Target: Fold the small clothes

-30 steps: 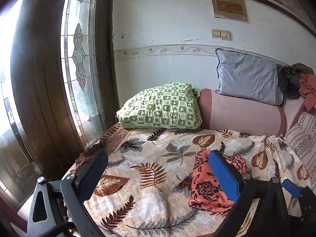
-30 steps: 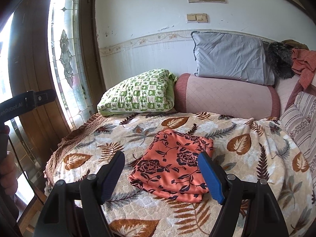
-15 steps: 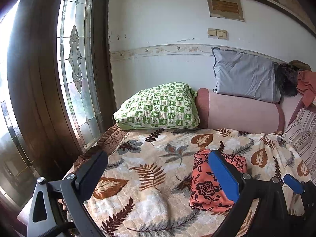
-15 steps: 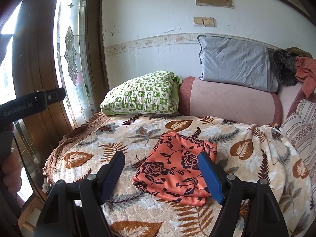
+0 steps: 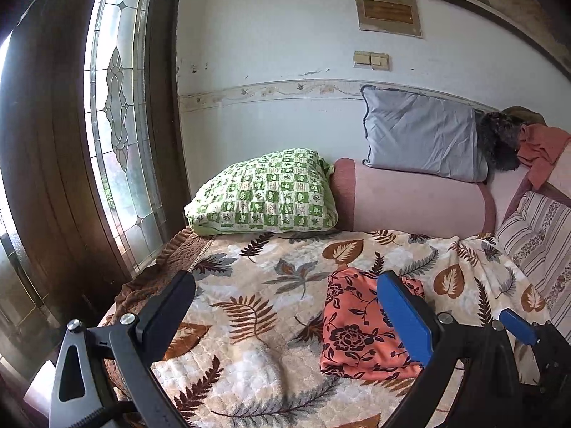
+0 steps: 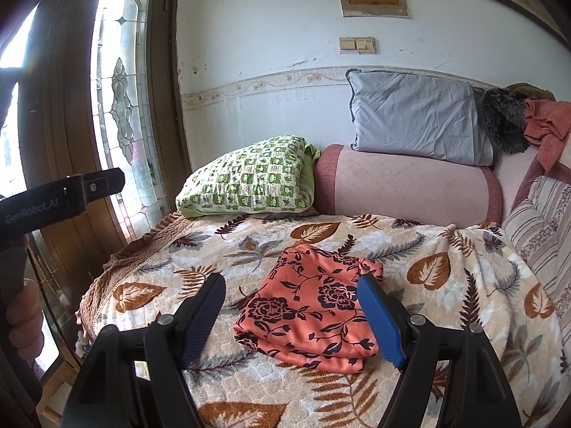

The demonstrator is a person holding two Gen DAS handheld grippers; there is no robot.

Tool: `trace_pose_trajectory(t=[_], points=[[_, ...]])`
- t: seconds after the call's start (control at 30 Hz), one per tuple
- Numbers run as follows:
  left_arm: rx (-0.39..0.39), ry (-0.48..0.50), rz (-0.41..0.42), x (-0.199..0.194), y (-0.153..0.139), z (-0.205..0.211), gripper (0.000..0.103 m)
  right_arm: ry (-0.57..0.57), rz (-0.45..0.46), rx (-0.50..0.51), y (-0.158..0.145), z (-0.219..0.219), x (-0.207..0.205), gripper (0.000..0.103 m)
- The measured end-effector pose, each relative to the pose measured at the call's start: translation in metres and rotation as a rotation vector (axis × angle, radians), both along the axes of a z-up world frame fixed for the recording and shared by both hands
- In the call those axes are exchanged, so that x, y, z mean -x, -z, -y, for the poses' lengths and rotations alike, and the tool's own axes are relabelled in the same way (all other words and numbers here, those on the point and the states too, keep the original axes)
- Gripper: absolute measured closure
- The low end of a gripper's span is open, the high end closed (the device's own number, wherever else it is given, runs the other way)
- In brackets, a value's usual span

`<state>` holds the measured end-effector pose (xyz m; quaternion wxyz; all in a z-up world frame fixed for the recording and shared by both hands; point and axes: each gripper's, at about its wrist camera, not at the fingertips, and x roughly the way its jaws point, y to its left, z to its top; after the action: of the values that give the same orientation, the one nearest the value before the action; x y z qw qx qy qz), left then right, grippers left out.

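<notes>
A: Nearest, at the bottom edge of the left wrist view: left hand-held gripper (image 5: 285,306), jaws spread wide, nothing between the pads, hanging above the leaf-print blanket (image 5: 249,321).

B: Same with the right hand-held gripper (image 6: 291,308) in its own view: jaws wide apart, no cloth pinched, held above the near part of the bed. Framed between its fingers but lying lower and beyond them: the folded orange floral cloth (image 6: 310,306).

A: And that cloth (image 5: 357,328) from the left camera: right of centre, flat on the blanket, stacked folded layers visible along the near edge, partly hidden behind the blue right-side finger (image 5: 405,317).

B: At the far left of the right wrist view: a person's hand (image 6: 21,314) around a dark handle, with the black body of the left tool above it.

A: Farther back, left of the bed head: green checked pillow (image 5: 264,196), resting on the blanket and against the end of the pink bolster (image 5: 414,203).

B: On top of that bolster, leaning on the wall: grey pillow (image 6: 414,117). To its right, a dark furry thing and a heap of rust-coloured cloth (image 6: 546,121). Striped cushion (image 6: 542,221) at the right edge.

A: Farthest: white wall with a patterned border strip, a double light switch (image 5: 371,60), a framed plaque above it, and on the left a wooden door with a leaded glass panel (image 5: 117,114).
</notes>
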<state>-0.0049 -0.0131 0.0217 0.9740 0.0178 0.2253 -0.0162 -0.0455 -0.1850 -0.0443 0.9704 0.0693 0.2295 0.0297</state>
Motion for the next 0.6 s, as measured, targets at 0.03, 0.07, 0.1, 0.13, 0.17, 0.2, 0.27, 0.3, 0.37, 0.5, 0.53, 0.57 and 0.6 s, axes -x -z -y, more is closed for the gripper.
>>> trace_pose_trajectory(t=[0.03, 0.07, 0.1, 0.13, 0.17, 0.2, 0.27, 0.3, 0.37, 0.5, 0.53, 0.57, 0.6], points=[[0.000, 0.003, -0.001, 0.000, 0.000, 0.002, 0.002, 0.003, 0.000, -0.002, 0.000, 0.001, 0.000, 0.024], [0.001, 0.008, -0.001, 0.000, 0.000, 0.003, 0.002, 0.006, -0.001, -0.003, 0.000, 0.002, 0.000, 0.024], [0.000, 0.013, -0.001, 0.000, -0.001, 0.005, 0.002, 0.010, -0.001, -0.006, 0.000, 0.002, 0.000, 0.024], [0.000, 0.015, 0.000, -0.001, -0.001, 0.006, 0.002, 0.013, -0.001, -0.009, 0.000, 0.004, 0.000, 0.024], [0.000, 0.017, 0.001, -0.001, -0.001, 0.007, 0.002, 0.016, -0.002, -0.012, 0.001, 0.005, 0.000, 0.024], [0.000, 0.020, 0.000, -0.002, -0.001, 0.007, 0.002, 0.019, -0.003, -0.014, 0.001, 0.006, 0.000, 0.024], [0.002, 0.022, -0.002, -0.003, -0.001, 0.009, 0.002, 0.022, -0.007, -0.019, 0.003, 0.007, -0.001, 0.024], [0.004, 0.023, -0.002, -0.003, 0.000, 0.009, 0.002, 0.023, -0.010, -0.022, 0.003, 0.008, -0.002, 0.024], [0.003, 0.026, -0.005, -0.004, 0.000, 0.011, 0.002, 0.024, -0.013, -0.026, 0.005, 0.008, -0.003, 0.024], [0.007, 0.035, -0.009, -0.007, 0.002, 0.013, 0.002, 0.025, -0.018, -0.027, 0.007, 0.007, -0.006, 0.024], [0.014, 0.040, -0.012, -0.008, 0.004, 0.013, 0.002, 0.023, -0.022, -0.029, 0.009, 0.007, -0.008, 0.024], [0.021, 0.044, -0.017, -0.010, 0.005, 0.014, 0.002, 0.024, -0.025, -0.031, 0.010, 0.006, -0.008, 0.024], [0.024, 0.044, -0.022, -0.012, 0.007, 0.014, 0.002, 0.025, -0.029, -0.033, 0.011, 0.007, -0.010, 0.024]])
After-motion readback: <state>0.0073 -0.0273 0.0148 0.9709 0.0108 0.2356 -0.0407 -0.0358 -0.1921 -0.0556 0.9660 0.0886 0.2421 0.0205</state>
